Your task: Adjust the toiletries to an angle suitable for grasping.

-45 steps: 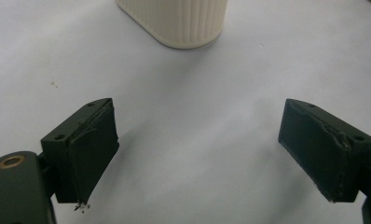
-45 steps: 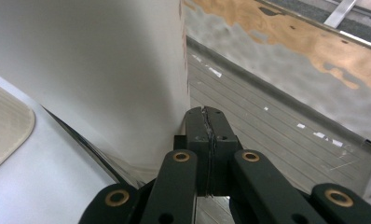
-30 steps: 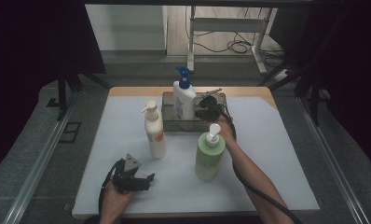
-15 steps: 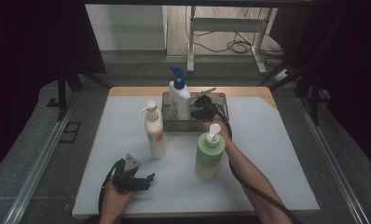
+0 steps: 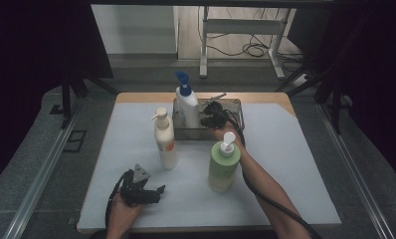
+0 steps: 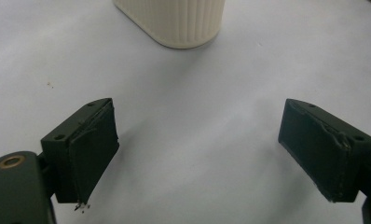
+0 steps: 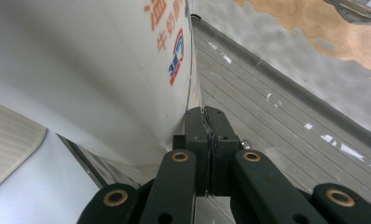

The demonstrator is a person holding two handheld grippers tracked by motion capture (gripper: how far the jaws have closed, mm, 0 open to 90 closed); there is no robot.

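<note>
Right gripper [image 5: 209, 119]: jaws closed on nothing, in the tray [image 5: 233, 132] at the table's far edge, against the spray bottle [image 5: 187, 107].
Left gripper [image 5: 153, 191]: jaws wide apart, empty, near the front edge.
Cream bottle [image 5: 165, 142]: mid-table, upright.
Green bottle [image 5: 224, 167]: right of it, upright.

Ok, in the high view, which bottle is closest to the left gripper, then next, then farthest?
From the left gripper:
1. Cream pump bottle, just beyond it.
2. Green pump bottle, off to the right.
3. Blue-capped white bottle, farthest, standing in the metal tray at the back.
</note>
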